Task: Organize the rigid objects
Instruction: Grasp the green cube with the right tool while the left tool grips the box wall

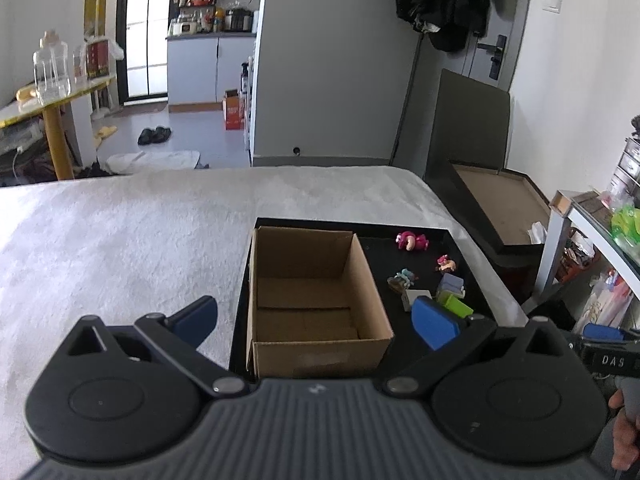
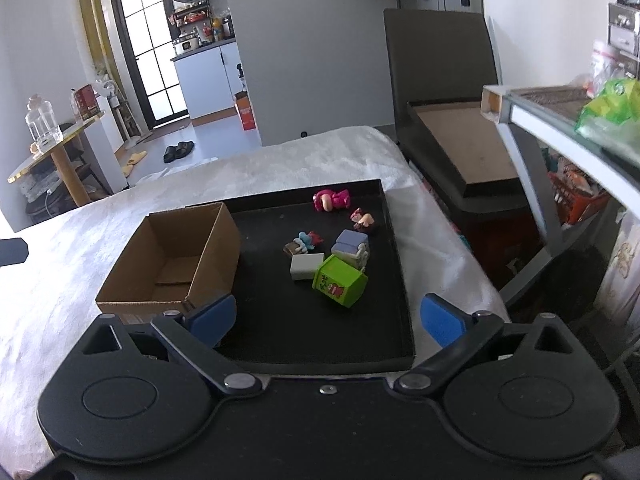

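Bright daylight, sharp, fisheye-warped edges

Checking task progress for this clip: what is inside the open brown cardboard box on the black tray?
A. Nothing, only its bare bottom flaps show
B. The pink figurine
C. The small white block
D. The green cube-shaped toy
A: the open brown cardboard box shows only its bare bottom flaps, while the green cube-shaped toy, pink figurine and small white block all lie beside it on the black tray.

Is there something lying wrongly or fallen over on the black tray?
Yes. The green cube-shaped toy box lies tipped on its side, tilted against the small white block. The pink bear figure also lies on its side. The brown cardboard box is empty.
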A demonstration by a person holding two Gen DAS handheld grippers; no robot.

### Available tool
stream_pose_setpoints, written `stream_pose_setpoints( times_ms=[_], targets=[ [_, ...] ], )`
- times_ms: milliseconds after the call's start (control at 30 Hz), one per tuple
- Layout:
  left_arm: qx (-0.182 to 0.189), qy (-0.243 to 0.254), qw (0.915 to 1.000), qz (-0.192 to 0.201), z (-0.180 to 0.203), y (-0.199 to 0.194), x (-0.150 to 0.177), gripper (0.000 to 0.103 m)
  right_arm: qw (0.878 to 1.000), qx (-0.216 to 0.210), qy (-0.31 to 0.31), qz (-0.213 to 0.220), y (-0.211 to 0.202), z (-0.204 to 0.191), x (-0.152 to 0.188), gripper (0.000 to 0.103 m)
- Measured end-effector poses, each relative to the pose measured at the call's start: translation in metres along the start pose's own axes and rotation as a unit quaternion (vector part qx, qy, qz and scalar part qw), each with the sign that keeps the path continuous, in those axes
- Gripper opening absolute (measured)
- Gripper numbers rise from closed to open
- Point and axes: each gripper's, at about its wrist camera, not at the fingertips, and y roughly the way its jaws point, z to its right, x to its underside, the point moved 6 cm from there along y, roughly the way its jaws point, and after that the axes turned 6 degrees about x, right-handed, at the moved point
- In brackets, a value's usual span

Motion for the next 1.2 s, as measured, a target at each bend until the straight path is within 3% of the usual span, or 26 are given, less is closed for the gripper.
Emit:
stream_pose_setpoints(
  times_ms=[233,433,733,1033,1200],
  targets=[
    [0.011,-0.016,0.9998,-0.006,-0.014,0.031,-0.006,0.102,1.0,0.004,-0.008,-0.007,0.028,0.001,0.001,0.092],
    [-0.004,-0.02,0.9996,-0.018,-0.029,0.059,-0.003,0.101,1.0,0.01,-0.008,-0.014,0.058,0.008,0.002,0.088],
    [-0.029,-0.06,0.9969,-0.041,-0.06,0.086,0.011,0.096,0.999,0.009,-0.028,-0.032,0.094,0.013,0.006,0.087],
    [-0.035,-0.067,0.9949,-0.066,-0.075,0.115,0.017,0.093,0.998,-0.003,-0.058,-0.026,0.137,0.011,0.01,0.087],
    [-0.031,-0.082,0.9921,-0.09,-0.084,0.133,0.026,0.082,0.996,-0.01,-0.088,-0.031,0.156,0.003,0.018,0.087]
  ],
)
